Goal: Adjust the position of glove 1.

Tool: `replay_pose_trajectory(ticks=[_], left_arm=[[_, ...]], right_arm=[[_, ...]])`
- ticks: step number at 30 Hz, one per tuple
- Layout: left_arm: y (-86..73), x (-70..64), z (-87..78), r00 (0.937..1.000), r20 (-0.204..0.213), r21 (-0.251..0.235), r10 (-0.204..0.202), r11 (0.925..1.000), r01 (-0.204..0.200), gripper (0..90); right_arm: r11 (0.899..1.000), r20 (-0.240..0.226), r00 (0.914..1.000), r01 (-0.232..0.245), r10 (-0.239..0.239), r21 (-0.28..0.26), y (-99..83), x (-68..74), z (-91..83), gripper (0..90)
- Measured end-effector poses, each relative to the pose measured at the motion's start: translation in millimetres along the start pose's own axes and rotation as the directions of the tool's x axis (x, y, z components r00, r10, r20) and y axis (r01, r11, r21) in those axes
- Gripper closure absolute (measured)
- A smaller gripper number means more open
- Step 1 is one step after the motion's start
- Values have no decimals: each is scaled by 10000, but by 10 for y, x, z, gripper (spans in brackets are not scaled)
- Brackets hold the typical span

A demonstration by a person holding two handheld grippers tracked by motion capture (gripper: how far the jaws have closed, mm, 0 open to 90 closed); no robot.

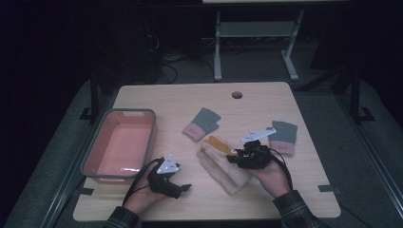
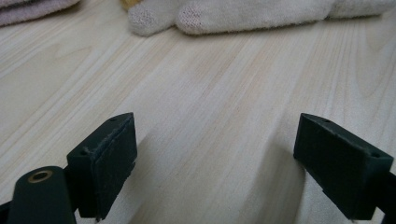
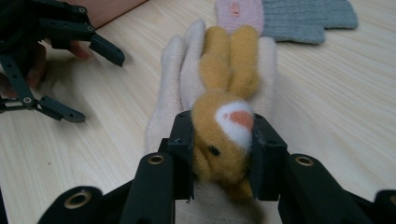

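While my right gripper (image 3: 219, 154) clamps the yellow plush glove (image 3: 224, 135) atop the cream glove (image 3: 173, 93) mid-bench, my left gripper (image 2: 215, 158) hangs open over bare wood. Grasp step; next, probably lift toward the pink bin (image 1: 119, 145).

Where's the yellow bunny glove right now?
In the high view the yellow bunny glove lies right of table centre on the cream glove, clamped by the right gripper, below the grey-pink glove.
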State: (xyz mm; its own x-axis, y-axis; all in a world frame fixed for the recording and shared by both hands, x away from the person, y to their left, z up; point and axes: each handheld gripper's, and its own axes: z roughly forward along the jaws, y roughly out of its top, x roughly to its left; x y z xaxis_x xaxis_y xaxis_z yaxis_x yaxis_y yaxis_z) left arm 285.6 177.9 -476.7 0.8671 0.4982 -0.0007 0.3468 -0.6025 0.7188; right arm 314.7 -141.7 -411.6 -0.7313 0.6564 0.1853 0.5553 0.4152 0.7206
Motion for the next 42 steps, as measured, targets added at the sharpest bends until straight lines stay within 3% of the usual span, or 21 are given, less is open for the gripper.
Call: replay_pose_trajectory(ticks=[11, 24, 32, 34, 35, 36, 38, 40, 42], left_arm=[[-3, -7, 6, 10000, 16, -85, -92, 9999, 92, 125], [-2, -2, -2, 10000, -4, 6, 3, 10000, -3, 125], [-3, -2, -1, 10000, -6, -2, 4, 10000, -4, 125], [-2, -1, -2, 10000, -7, 3, 21, 10000, -21, 125], [-2, -2, -1, 10000, -7, 1, 7, 10000, -7, 125], [-2, -2, -1, 10000, -7, 1, 7, 10000, -7, 125], [-3, -1, 0, 10000, -10, -2, 18, 10000, -18, 126], [-3, -4, 1, 10000, 1, -36, -35, 10000, 35, 125], [-4, -7, 4, 10000, -4, -73, -71, 9999, 71, 125]], right_arm=[[9993, 280, 9996, -82, 72, 366, -57, 177, 146, 666], [9967, 458, 9988, -196, 161, 782, -111, 180, 313, 662], [9945, 623, 9980, -18, -47, 1047, -131, 201, 366, 636], [9946, 585, 9983, 15, -76, 1036, -128, 201, 359, 568], [9959, 468, 9989, -107, 65, 900, -123, 198, 336, 473], [9959, 468, 9989, -107, 65, 900, -123, 198, 336, 473], [9972, 571, 9984, -37, -6, 746, -109, 190, 286, 383], [9997, 620, 9981, 27, -41, 227, -87, 157, 177, 327], [10000, 547, 9985, 70, -67, -55, -86, 120, 89, 329]])
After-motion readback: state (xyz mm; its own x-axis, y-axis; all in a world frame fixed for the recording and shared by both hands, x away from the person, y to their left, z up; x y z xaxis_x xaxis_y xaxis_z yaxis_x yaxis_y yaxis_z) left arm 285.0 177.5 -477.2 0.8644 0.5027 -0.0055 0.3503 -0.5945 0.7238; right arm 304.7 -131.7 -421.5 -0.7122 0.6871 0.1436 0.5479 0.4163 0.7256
